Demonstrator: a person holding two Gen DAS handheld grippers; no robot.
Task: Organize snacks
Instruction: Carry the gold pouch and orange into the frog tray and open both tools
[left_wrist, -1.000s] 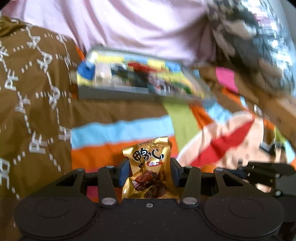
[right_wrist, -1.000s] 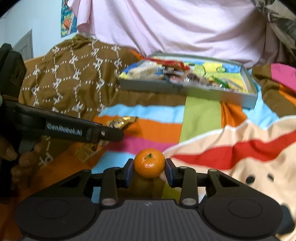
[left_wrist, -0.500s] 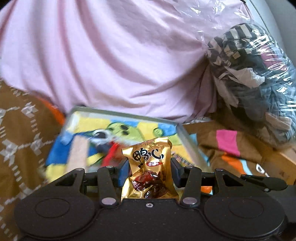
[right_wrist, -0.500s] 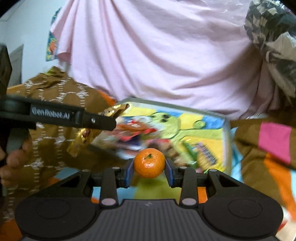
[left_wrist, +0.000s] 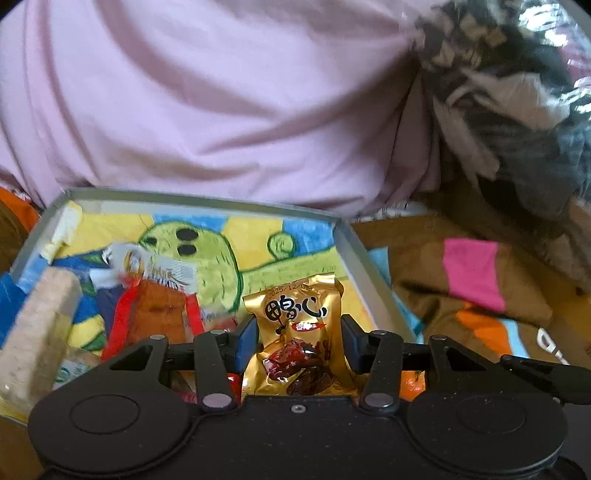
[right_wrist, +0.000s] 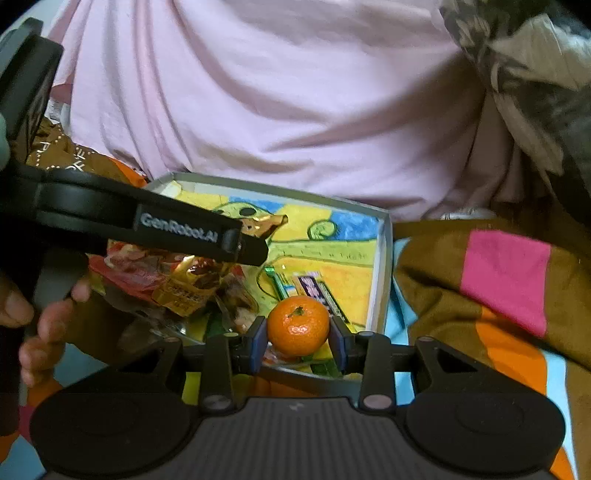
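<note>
My left gripper (left_wrist: 298, 332) is shut on a gold snack packet (left_wrist: 299, 317) with black characters, held upright over the right half of a grey-rimmed tray (left_wrist: 199, 201). My right gripper (right_wrist: 297, 334) is shut on a small mandarin orange (right_wrist: 297, 325), above the tray's near right corner (right_wrist: 384, 266). In the right wrist view the left gripper's black finger (right_wrist: 177, 229) crosses over the tray from the left, and the gold packet (right_wrist: 184, 291) hangs under it. The tray has a bright cartoon lining and holds several snacks.
A beige cracker bar (left_wrist: 40, 325) and red and white packets (left_wrist: 155, 295) lie at the tray's left; green and purple packets (right_wrist: 314, 291) at its right. Pink cloth (left_wrist: 221, 110) rises behind the tray. A bag of clothes (left_wrist: 517, 110) and a brown blanket (left_wrist: 472, 273) lie to the right.
Both grippers have moved forward from the striped blanket to over the tray, which now sits close beneath them. Each keeps its grip, the left on the packet, the right on the orange.
</note>
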